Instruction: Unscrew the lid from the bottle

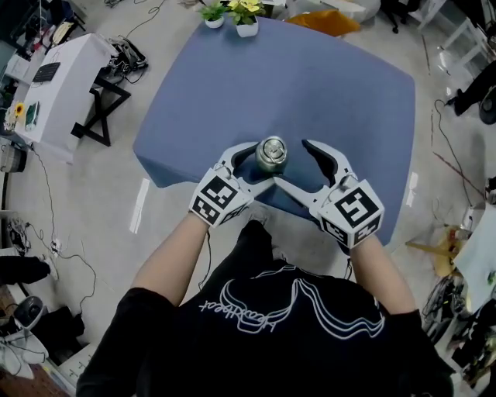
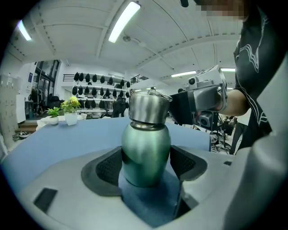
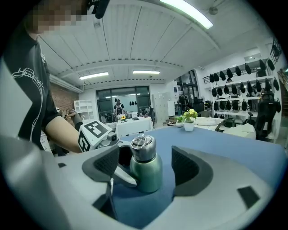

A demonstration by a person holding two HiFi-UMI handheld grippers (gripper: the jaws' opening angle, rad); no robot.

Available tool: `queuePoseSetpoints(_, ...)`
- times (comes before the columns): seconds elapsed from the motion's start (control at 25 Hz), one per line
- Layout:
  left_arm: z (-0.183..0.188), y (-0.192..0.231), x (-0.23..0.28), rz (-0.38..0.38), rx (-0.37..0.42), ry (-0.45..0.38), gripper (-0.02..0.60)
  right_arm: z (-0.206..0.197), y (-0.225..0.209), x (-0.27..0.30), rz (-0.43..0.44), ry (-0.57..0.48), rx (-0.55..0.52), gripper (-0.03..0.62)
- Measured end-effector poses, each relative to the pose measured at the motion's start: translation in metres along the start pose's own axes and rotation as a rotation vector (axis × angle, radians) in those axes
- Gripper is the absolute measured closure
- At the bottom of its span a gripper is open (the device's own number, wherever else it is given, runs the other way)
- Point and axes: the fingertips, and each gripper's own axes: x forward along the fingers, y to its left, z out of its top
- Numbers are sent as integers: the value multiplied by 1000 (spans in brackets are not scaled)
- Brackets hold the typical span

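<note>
A small green metal bottle (image 1: 271, 153) with a silver screw lid (image 2: 148, 108) stands upright near the front edge of the blue table (image 1: 310, 85). My left gripper (image 1: 260, 165) reaches in from the left, and its dark pads (image 2: 107, 167) lie against the bottle's green body (image 2: 146, 152) on both sides with no gap showing. My right gripper (image 1: 294, 164) comes in from the right. In the right gripper view the bottle (image 3: 146, 173) stands between its jaws with clear space on each side. The lid (image 3: 142, 148) has a ring handle on top.
Two small potted plants (image 1: 232, 14) stand at the table's far edge. A white side table (image 1: 62, 77) is on the floor to the left, with cables around it. The person stands close against the table's near edge.
</note>
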Motion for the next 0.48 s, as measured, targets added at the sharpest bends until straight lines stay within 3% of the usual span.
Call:
queuePoseSetpoints(0.28,-2,-1,0,2,3,-8,245,-2,2,25,17,-10,-9,240)
queuePoseSetpoints(0.48,-2,-1,0,8,-1,-13,245,1,4,35,24,-22,-24,282)
